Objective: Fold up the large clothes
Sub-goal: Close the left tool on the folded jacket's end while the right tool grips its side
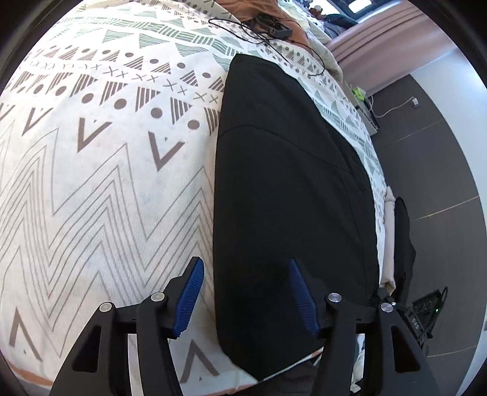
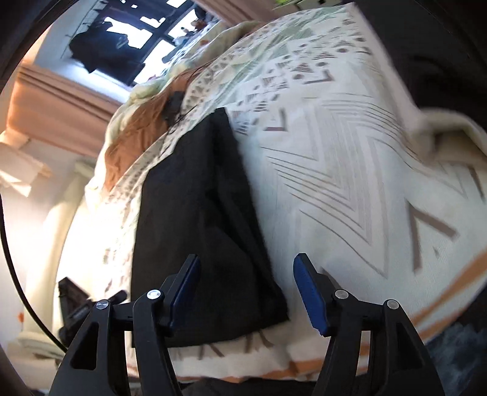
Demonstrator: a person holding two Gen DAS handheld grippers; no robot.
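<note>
A large black garment (image 1: 289, 189) lies flat in a long folded strip on a patterned bedspread (image 1: 100, 170), running from the near edge toward the far end. My left gripper (image 1: 245, 265) is open and hovers over the garment's near left edge, holding nothing. In the right wrist view the same black garment (image 2: 197, 219) lies on the bedspread (image 2: 350, 182). My right gripper (image 2: 246, 262) is open above the garment's near right corner, holding nothing.
A black cable and small device (image 1: 274, 29) lie at the far end of the bed beside an orange cloth (image 2: 137, 137). The bed's right edge drops to a dark floor (image 1: 441, 170). Black equipment (image 1: 423, 313) sits on the floor. Curtains and a window (image 2: 121, 39) stand beyond.
</note>
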